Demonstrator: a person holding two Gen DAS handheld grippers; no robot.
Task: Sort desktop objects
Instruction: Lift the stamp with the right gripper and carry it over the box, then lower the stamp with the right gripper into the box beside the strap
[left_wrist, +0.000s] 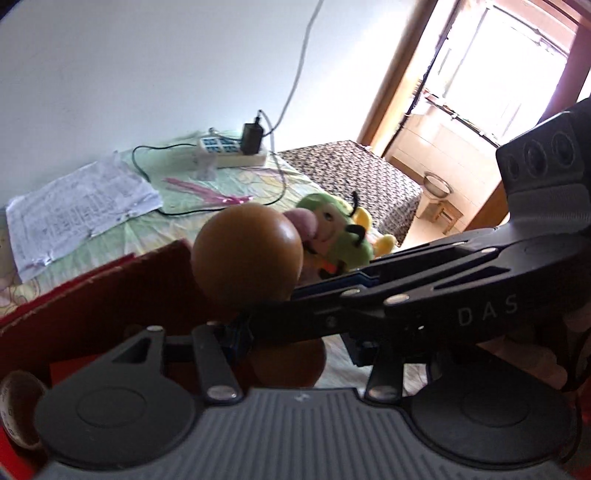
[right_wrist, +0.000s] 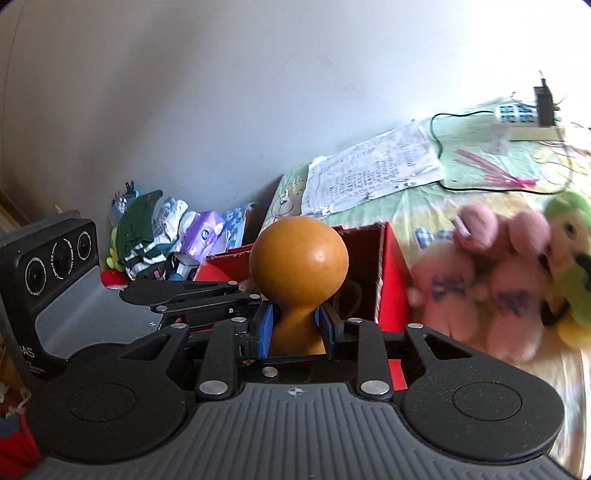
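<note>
Left wrist view: the right tool (left_wrist: 280, 314) crosses in front, gripping a brown gourd (left_wrist: 245, 253) upright above the red box (left_wrist: 92, 295). The left tool's own grip cannot be made out. Papers (left_wrist: 77, 206) lie by the surface's far edge.

Right wrist view: the right tool (right_wrist: 295, 325) clamps the gourd's (right_wrist: 298, 254) narrow waist, long axis vertical, with the red box (right_wrist: 391, 266) just behind. Plush toys (right_wrist: 495, 284) lie at the right.

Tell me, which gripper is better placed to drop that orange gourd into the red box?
Likely the right gripper: its blue pads clamp the orange gourd at the neck, just before the red box.
</note>
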